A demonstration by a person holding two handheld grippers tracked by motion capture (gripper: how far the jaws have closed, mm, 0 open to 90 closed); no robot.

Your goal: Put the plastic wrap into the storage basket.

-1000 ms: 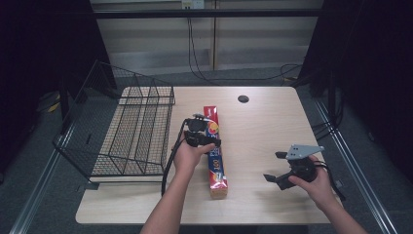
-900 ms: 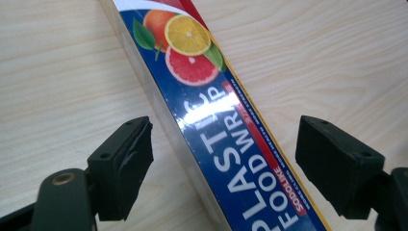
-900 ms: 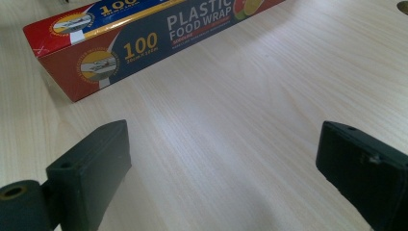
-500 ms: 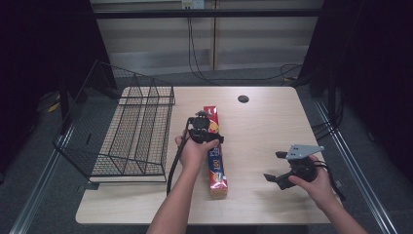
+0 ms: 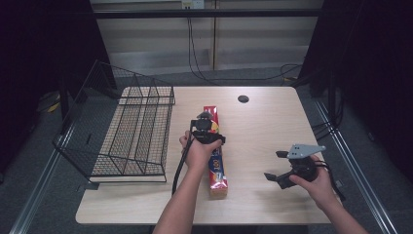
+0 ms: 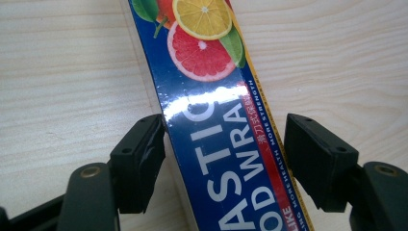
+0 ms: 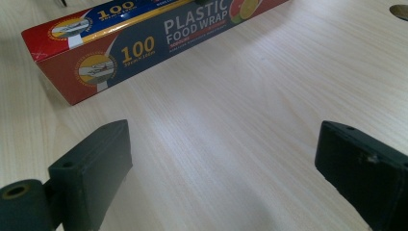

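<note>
We hold the left gripper (image 5: 208, 127) over the far half of the plastic wrap box (image 5: 215, 153), pointing down onto it. In the left gripper view its two black jaws straddle the box (image 6: 226, 159): the left jaw touches the box's edge, while a sliver of table shows between the right jaw and the box's other edge. The jaws have just been closing around the box, and the pads do not yet press it from both sides. Our left hand (image 5: 198, 152) wraps the gripper's body from the near side, the forearm running straight up from the near edge of the table (image 5: 272, 122), with the cable trailing down along the wrist.

The right gripper (image 5: 275, 166) rests low over the table's near right part, well apart from the box, jaws spread wide with bare wood between them. Our right hand (image 5: 311, 181) grips it from the near right, the wrist angled in toward the centre, so the jaws point left at the box (image 7: 144, 41).

The box lies flat near the table's middle, lengthwise from near to far. A wire basket (image 5: 131, 141) sits to its left.
</note>
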